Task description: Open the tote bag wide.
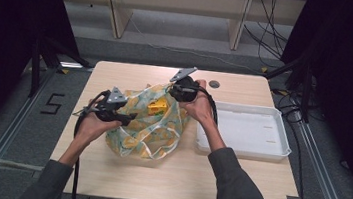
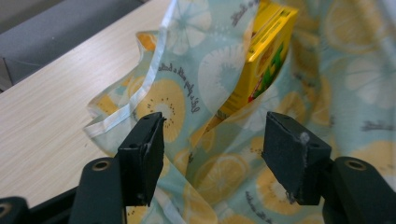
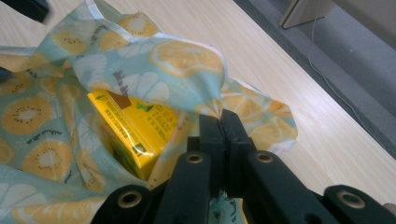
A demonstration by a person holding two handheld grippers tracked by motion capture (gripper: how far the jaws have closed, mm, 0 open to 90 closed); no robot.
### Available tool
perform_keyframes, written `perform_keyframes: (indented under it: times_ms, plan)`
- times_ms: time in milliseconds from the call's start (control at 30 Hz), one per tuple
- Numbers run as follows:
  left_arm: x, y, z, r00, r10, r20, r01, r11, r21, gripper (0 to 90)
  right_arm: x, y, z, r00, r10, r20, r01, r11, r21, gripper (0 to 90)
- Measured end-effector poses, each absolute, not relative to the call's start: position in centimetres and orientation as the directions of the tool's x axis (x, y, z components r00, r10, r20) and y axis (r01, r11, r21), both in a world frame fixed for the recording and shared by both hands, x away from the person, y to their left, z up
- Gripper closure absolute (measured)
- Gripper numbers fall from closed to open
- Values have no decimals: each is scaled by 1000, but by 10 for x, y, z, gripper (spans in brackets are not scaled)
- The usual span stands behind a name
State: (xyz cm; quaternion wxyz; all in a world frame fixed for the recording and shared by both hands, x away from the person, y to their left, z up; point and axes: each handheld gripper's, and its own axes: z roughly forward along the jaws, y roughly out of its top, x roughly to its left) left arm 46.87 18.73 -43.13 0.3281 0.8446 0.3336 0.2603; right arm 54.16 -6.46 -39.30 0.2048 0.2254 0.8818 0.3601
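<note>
A light blue cloth bag (image 1: 148, 126) printed with citrus slices lies crumpled in the middle of the table. A yellow carton (image 1: 157, 107) sits inside it, seen as the yellow carton (image 2: 267, 56) between folds and as the yellow carton (image 3: 133, 130) from the other side. My right gripper (image 3: 222, 122) is shut on the bag's rim (image 3: 212, 106) at the far side, and it appears as the right gripper (image 1: 180, 91) above the bag. My left gripper (image 2: 212, 144) stands open over the bag's near-left fabric (image 2: 215, 172), its pads off the cloth; in the high view the left gripper (image 1: 124, 118) is at the bag's left edge.
A white shallow tray (image 1: 245, 130) lies to the right of the bag, close to the right forearm. A small dark disc (image 1: 214, 84) is set in the table's far side. Bare wood shows at the front (image 1: 171, 174) and left of the bag.
</note>
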Motion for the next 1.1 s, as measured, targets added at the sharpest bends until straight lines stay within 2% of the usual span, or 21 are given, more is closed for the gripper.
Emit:
perform_keyframes:
  times_ms: [100,233,267,400,667,733,833,867,933,967,1000,1100]
  plan:
    - [487,184,-453,615,763,198,457,-550,699,427,540,-66,-391,-807,559,-189,267,631,728,897]
    - [503,189,-464,623,755,206,428,-549,718,860,545,-68,-393,-802,561,-205,255,632,732,894]
    - [507,191,-465,616,765,189,431,-528,732,885,547,-68,-395,-796,568,-210,258,632,731,893]
    - [518,194,-464,575,802,160,460,-479,747,895,556,-67,-406,-755,614,-229,301,635,711,887]
    - [526,188,-489,555,825,108,554,-463,692,893,571,-60,-436,-735,646,-206,402,660,635,842]
    - [523,186,-493,573,813,103,559,-479,677,893,572,-61,-444,-725,658,-203,416,654,633,791]
    - [517,186,-496,579,809,99,559,-482,675,893,570,-64,-452,-725,660,-196,456,673,583,635]
    - [516,186,-496,578,812,85,563,-472,678,893,569,-66,-452,-720,661,-209,453,677,580,613]
    - [514,189,-494,588,802,103,545,-487,682,893,562,-68,-448,-707,691,-147,478,621,621,537]
    - [513,189,-494,585,807,85,553,-473,686,892,558,-70,-448,-701,695,-159,455,608,650,500]
    - [512,189,-494,584,807,86,548,-471,692,892,553,-73,-442,-702,699,-136,471,599,647,478]
    - [511,190,-491,592,802,75,549,-470,691,891,541,-84,-433,-711,689,-141,440,593,675,560]
